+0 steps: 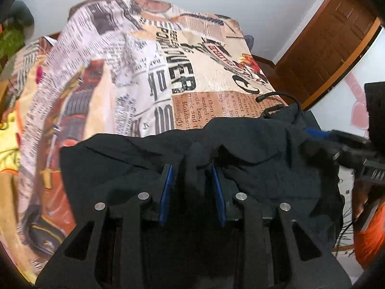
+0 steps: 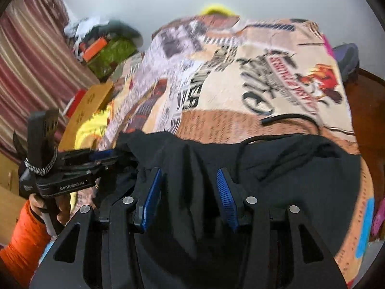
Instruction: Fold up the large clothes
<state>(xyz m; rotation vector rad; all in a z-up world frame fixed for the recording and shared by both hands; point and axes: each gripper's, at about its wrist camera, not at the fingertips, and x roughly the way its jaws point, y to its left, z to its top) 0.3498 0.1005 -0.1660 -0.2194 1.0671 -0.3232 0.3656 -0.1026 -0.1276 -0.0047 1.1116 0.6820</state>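
Note:
A black garment with drawstrings (image 1: 252, 149) lies bunched at the near end of a bed with a newspaper-print cover (image 1: 149, 72). My left gripper (image 1: 192, 171) has its blue pads on either side of a fold of the black cloth. In the right wrist view the same black garment (image 2: 276, 166) lies under my right gripper (image 2: 187, 175), whose blue pads stand apart with a ridge of cloth between them. The left gripper (image 2: 113, 156) shows at the left there, at the garment's left edge. The right gripper's body (image 1: 356, 154) shows at the right edge of the left wrist view.
A wooden door (image 1: 332, 41) stands at the right past the bed. Striped curtains (image 2: 31, 55), a cardboard box (image 2: 91, 101) and cluttered items (image 2: 108, 50) are on the left. A black cord (image 2: 288, 118) lies on the bed cover (image 2: 240, 72).

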